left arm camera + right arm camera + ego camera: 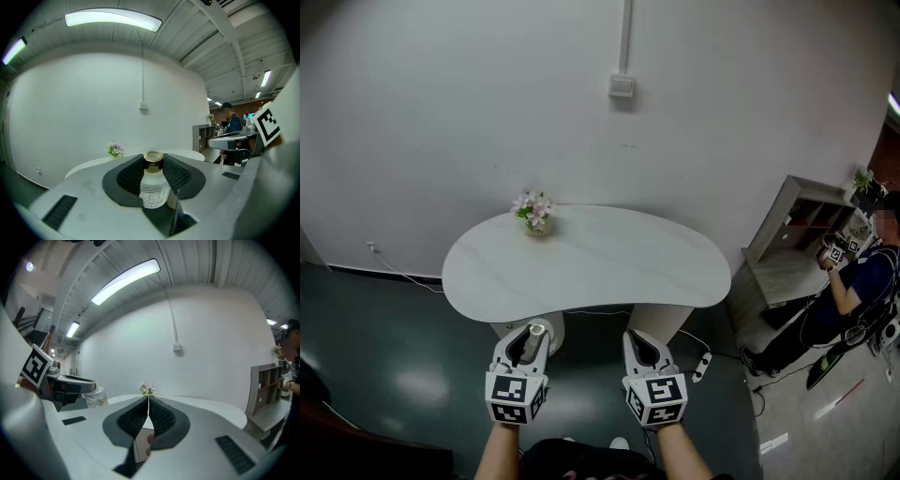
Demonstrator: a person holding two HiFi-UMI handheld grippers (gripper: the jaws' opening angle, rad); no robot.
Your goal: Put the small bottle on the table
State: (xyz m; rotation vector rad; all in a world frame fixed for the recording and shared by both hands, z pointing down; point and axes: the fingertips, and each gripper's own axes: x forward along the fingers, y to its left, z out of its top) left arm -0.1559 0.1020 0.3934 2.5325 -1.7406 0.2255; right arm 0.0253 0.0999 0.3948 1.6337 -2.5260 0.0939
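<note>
Black ribbed pads (132, 176) of the left gripper (153, 163) stand wide apart and clamp the bottle (153, 190) upright between them. The bottle is round and frosted, with a printed label and a gold cap (153, 159). In the head view it sits at the jaw tips, near the front edge of the table (609, 267), not on it. The right gripper (148, 401) is closed and empty, its pads touching. The table is white, smooth and kidney-shaped. Flowers (533, 212) stand at its far edge.
</note>
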